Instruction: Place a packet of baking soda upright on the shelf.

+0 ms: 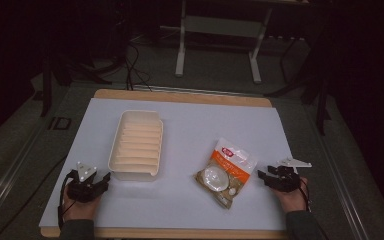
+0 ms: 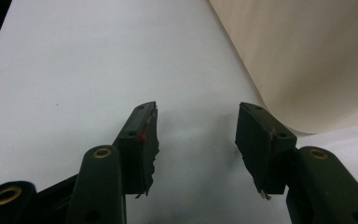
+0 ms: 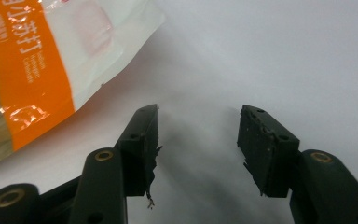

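A cream ribbed tray (image 1: 136, 144) lies lengthwise on the white table sheet (image 1: 190, 125), left of centre. An orange-and-white snack packet (image 1: 227, 170) lies flat to its right, nearer the front. My left gripper (image 1: 106, 177) rests at the front left, open and holding nothing, its tips just short of the tray's near corner; the tray's wall (image 2: 307, 60) curves past at upper right in the left gripper view, beyond my left gripper (image 2: 198, 121). My right gripper (image 1: 262, 175) sits at the front right, open and holding nothing, just right of the packet (image 3: 32, 70), whose edge lies left of my right gripper (image 3: 199, 122).
The white sheet covers a wooden tabletop (image 1: 180, 95) whose edge shows at the back and front. Beyond the table stand a white metal frame's legs (image 1: 181, 55) and cables on a dark floor. Bare sheet lies between tray and packet.
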Motion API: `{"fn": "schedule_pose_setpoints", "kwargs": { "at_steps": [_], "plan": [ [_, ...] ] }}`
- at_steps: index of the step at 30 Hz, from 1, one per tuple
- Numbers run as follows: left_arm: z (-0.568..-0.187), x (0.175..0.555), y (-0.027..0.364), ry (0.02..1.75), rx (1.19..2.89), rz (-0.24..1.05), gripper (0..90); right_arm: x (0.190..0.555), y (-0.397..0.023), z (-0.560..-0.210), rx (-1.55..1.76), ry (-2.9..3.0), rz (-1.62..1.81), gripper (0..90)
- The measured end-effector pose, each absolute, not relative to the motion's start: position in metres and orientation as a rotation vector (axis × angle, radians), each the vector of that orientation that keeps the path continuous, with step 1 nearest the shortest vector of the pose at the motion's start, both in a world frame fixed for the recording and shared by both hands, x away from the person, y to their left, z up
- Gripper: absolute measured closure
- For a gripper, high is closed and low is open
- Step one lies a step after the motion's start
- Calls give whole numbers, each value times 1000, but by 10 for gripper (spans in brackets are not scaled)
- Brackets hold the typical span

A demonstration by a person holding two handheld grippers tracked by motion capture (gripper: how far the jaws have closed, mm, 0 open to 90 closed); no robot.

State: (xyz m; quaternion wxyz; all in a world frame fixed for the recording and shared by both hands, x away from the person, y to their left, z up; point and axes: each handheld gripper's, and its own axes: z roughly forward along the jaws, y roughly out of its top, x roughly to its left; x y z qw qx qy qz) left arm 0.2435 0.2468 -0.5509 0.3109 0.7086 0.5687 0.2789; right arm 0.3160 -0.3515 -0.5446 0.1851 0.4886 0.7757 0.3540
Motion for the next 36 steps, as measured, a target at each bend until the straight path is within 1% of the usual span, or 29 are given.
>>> {"fn": "schedule_pose_setpoints", "kwargs": {
  "at_steps": [11,16,22,36],
  "plan": [
    [-551,244,246,1501,1877,737,483,322,-349,-535,1365,2176,1056,512],
    [-551,244,246,1501,1879,738,480,323,-347,-530,1352,2177,1095,500],
    [-551,244,246,1502,1876,742,479,324,-344,-526,1326,2191,1133,461],
    [-551,244,245,1504,1882,744,478,322,-346,-523,1310,2220,1158,452]
  ]
}}
